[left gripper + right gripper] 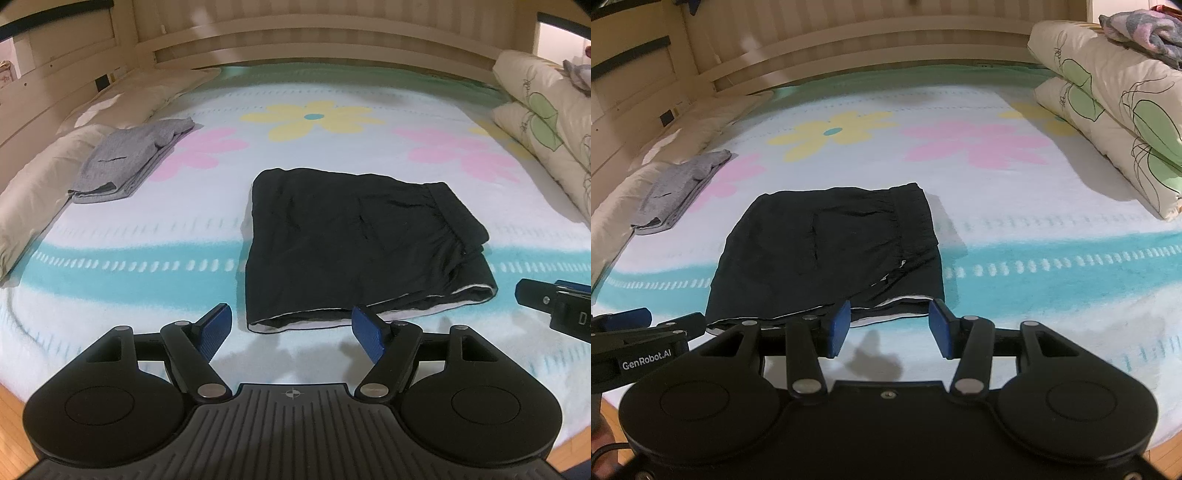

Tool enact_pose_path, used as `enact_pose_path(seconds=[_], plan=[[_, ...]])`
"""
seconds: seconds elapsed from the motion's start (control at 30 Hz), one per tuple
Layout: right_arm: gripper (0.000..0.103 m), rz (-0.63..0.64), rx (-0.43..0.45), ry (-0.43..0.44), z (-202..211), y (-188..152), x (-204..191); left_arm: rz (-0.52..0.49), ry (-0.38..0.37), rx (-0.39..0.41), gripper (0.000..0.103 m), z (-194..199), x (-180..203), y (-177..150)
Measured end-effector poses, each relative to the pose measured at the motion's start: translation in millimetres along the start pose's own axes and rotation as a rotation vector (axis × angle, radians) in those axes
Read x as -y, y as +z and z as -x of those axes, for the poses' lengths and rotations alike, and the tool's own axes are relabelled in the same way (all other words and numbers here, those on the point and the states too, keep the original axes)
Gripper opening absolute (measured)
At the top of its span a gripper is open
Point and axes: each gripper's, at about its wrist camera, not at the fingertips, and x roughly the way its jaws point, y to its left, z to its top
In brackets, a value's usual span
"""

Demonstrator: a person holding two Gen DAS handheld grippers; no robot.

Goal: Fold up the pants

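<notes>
Two grippers hovering with jaws spread and grasping nothing: left gripper (291, 328) poised just short of the near hem, right gripper (886, 328) likewise beside the hem's right end, probably lining up for another fold. Lying flat beyond them, black pants (354, 240) already folded to a squarish packet near the bed's (110, 288) front edge. Resting toward the left edge, folded grey garment (125, 162); stacking at the right edge, pillows (1115, 122)
</notes>
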Motion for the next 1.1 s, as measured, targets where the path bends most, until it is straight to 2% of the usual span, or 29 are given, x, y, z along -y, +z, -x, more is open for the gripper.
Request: enact_pose_path(seconds=[1.1], plan=[[0.056,0.002,-0.014,0.006,-1.1,-1.7,-2.5,-0.029,0.019,-0.008,0.07,-1.8,6.6,-1.9]])
